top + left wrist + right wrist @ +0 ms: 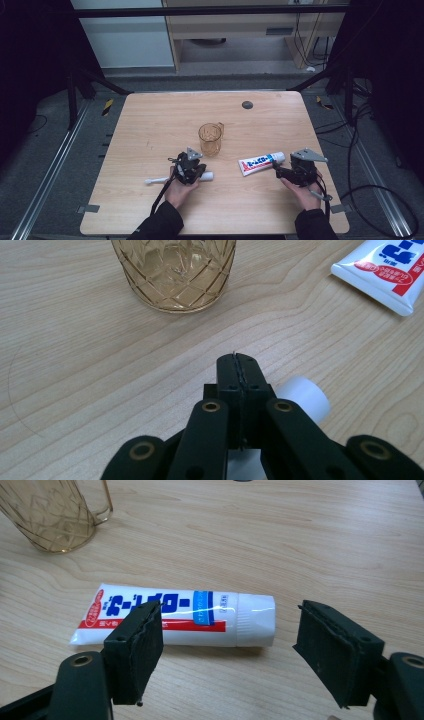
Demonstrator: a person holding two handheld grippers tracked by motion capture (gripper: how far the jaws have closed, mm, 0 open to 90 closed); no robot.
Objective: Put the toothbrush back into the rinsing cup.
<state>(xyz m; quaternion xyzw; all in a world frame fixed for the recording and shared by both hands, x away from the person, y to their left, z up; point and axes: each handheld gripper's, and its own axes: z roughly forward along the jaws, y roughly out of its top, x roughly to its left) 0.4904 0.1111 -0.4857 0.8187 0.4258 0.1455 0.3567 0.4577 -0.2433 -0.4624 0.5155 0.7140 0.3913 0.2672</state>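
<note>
My left gripper (199, 173) (238, 365) is shut, its two black jaws pressed flat together just above the wood. Under it lies a white toothbrush (156, 180), whose thick white end (306, 398) pokes out to the right of the jaws; I see nothing clamped between them. An amber patterned glass mug (210, 138) (175, 275) (50, 515) stands upright a little ahead. My right gripper (278, 173) (230, 630) is open and low. A white toothpaste tube (261, 163) (390, 270) (175, 617) with blue and red print lies flat just beyond its jaw tips.
The wooden table (150, 125) has a small dark round disc (247, 105) near its far edge. Metal rails and cables run along the floor on both sides. Bare wood spreads left of the mug and along the front edge.
</note>
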